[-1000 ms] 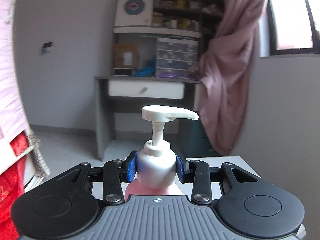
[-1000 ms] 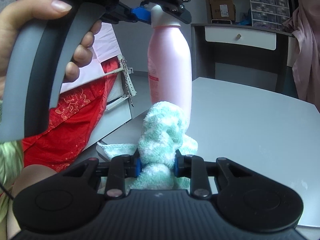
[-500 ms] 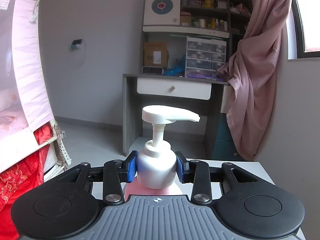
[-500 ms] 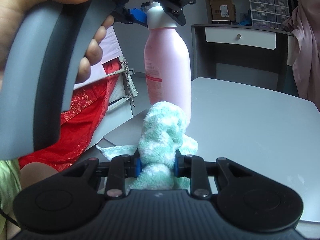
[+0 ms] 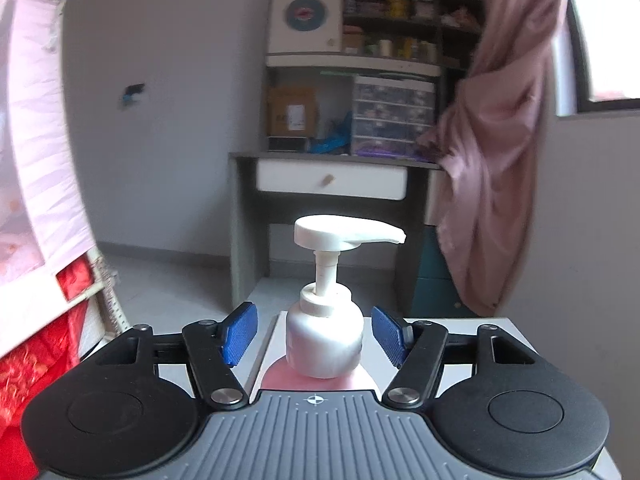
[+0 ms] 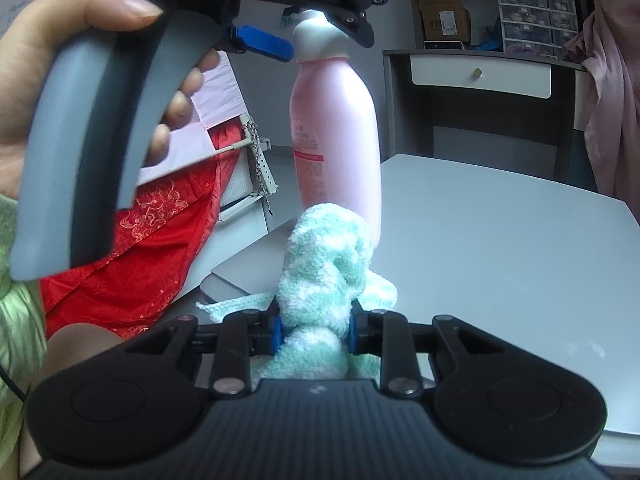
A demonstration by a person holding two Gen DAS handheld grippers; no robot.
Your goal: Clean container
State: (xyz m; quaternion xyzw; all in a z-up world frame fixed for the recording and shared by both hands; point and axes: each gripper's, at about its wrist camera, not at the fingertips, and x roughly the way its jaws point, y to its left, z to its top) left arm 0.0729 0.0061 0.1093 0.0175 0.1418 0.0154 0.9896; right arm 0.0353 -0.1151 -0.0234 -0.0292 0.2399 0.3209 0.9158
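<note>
A pink pump bottle (image 6: 336, 140) with a white cap and pump head (image 5: 344, 234) stands upright on the white table (image 6: 500, 240), near its left edge. My left gripper (image 5: 315, 334) sits around the bottle's white cap (image 5: 324, 344). Its jaws are opening, and both blue pads (image 5: 240, 334) stand clear of the cap with gaps on each side. A hand (image 6: 80, 40) holds that gripper at the top left of the right wrist view. My right gripper (image 6: 314, 330) is shut on a bunched green and white towel (image 6: 328, 248), which rests just in front of the bottle's base.
A grey desk with a white drawer (image 5: 332, 180) and shelves above it stands across the room. A pink curtain (image 5: 496, 160) hangs to the right. Red cloth (image 6: 140, 240) and a pink-sided cot (image 5: 36, 160) lie left of the table's edge.
The left gripper's pads, shut on the bottle's cap before, have parted and let it go. The bottle stays upright. The right gripper and towel have not moved.
</note>
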